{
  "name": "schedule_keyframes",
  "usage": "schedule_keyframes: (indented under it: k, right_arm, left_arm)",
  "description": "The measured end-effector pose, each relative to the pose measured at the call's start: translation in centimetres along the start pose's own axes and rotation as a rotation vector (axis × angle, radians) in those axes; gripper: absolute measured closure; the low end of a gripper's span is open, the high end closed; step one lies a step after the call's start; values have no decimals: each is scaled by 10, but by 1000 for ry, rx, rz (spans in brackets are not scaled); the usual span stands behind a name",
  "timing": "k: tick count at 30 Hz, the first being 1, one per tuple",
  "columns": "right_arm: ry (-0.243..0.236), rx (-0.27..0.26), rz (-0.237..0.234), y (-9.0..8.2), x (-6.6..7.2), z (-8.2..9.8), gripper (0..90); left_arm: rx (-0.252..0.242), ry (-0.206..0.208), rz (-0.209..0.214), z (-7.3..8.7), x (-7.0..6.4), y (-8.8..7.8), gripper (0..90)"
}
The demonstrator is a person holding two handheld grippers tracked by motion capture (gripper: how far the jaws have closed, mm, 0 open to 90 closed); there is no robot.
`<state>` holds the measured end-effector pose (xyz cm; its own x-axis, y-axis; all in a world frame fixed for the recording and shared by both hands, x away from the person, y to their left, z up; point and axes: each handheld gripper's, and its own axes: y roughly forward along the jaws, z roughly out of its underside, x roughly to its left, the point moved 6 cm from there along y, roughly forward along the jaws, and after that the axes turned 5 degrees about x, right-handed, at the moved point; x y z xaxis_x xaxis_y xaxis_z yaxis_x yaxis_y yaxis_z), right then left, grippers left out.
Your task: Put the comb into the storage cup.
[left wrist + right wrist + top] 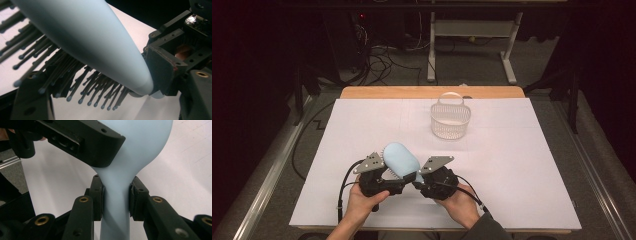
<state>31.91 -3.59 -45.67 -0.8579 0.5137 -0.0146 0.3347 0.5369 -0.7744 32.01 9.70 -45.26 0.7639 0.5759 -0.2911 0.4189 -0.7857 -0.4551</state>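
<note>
Pale blue hairbrush (401, 159) sat low and centre-left in the high view, raised off the white table sheet (512, 165), rounded back upward and head angled toward the upper left of the frame. Showed dark bristles (82, 87) with small ball tips hanging from the underside in the left gripper view, fanning down toward the lower centre. Narrowed to a handle (116, 202) running straight up the middle of the right gripper view.

Right gripper (116, 197) clamped on that handle, one black pad pressed against each side just below the point where the brush widens. Appeared in the high view at lower centre, just right of the brush, with its grey plate on top and a hand beneath.

Left gripper (384, 181) sat just left of the brush in the high view, touching close to its bristle side. Reached across the upper left of the right gripper view as a black jaw lying over the brush head. Flanked the bristles in its own view, one jaw rising at lower left among them; could not tell whether the pads pressed on the brush.

White mesh basket (451, 119) with a loop handle stood well apart, upper centre-right of the sheet.
</note>
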Motion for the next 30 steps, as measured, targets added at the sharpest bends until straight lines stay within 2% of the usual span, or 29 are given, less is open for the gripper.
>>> schedule_keyframes:
  k: [19,30]
  right_arm:
    - [-27,3,14,-3,1,-2,699]
    - [-41,-3,0,-3,3,-3,699]
  left_arm:
    - [0,-37,58,-5,-6,-9,422]
    - [10,-29,86,-8,-8,-14,481]
